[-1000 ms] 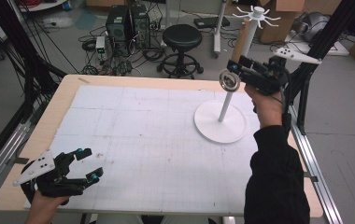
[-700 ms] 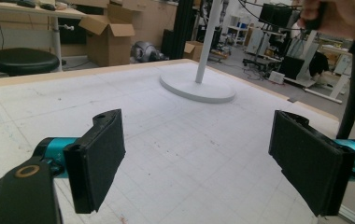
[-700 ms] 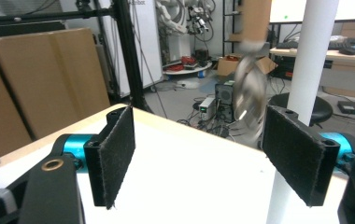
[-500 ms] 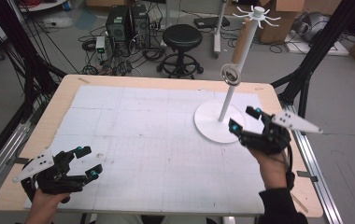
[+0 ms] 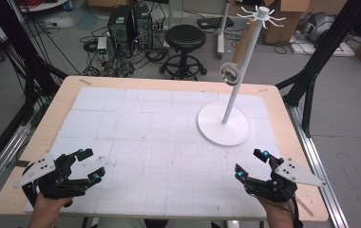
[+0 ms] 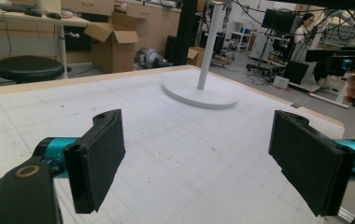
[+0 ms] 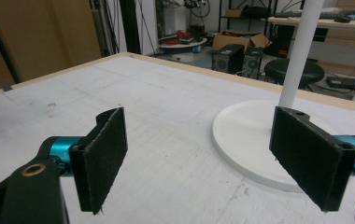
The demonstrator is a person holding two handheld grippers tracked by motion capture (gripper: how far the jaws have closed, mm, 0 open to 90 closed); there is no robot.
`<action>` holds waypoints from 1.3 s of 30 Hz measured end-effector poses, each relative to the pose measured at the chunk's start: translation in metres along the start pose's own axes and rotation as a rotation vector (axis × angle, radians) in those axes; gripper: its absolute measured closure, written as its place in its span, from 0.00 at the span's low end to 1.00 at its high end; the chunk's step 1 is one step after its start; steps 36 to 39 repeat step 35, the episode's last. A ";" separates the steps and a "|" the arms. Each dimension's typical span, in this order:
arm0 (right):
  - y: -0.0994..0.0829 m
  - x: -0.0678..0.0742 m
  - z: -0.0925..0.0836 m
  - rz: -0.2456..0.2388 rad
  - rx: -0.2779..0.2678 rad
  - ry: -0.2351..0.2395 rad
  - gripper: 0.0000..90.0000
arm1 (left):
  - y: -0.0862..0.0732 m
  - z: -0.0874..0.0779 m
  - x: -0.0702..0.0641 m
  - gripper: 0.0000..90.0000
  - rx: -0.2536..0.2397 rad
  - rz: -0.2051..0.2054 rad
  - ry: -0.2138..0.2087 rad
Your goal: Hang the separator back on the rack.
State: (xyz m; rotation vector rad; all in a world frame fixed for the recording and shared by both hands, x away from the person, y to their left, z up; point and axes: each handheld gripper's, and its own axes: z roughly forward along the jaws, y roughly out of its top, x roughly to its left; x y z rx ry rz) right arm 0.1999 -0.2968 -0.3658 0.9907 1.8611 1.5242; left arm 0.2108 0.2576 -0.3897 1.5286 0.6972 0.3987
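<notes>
A white stand with a round base (image 5: 224,124) and a tall pole (image 5: 238,71) rises at the table's far right. A silver ring (image 5: 229,74) hangs on a peg partway up the pole. My right gripper (image 5: 251,164) hovers low at the table's front right, in front of the base (image 7: 245,135). Its jaws have just been opening and are open, with nothing between them (image 7: 199,158). At the front left, my left gripper (image 5: 91,165) is open and empty (image 6: 199,163), pointed toward the stand base (image 6: 199,93).
A white gridded mat (image 5: 159,137) covers the wooden table (image 5: 283,118). Behind the table are a black stool (image 5: 184,38), computer towers (image 5: 126,21) and cables on the floor. Black frame posts (image 5: 321,52) flank the right side.
My right gripper has left the ring on the stand and dropped toward the front right of the table, its jaws wider. The ring stays hanging. My left gripper has kept still.
</notes>
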 end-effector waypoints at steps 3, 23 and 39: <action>0.001 0.001 0.000 0.001 -0.006 0.000 0.20 | 0.001 0.000 -0.002 0.21 -0.006 0.002 -0.002; 0.001 0.005 0.004 -0.010 0.006 0.017 0.20 | -0.001 -0.002 -0.001 0.21 -0.005 -0.004 0.007; 0.000 0.002 0.004 0.001 0.008 0.015 0.20 | -0.003 0.000 0.000 0.21 0.004 -0.011 0.005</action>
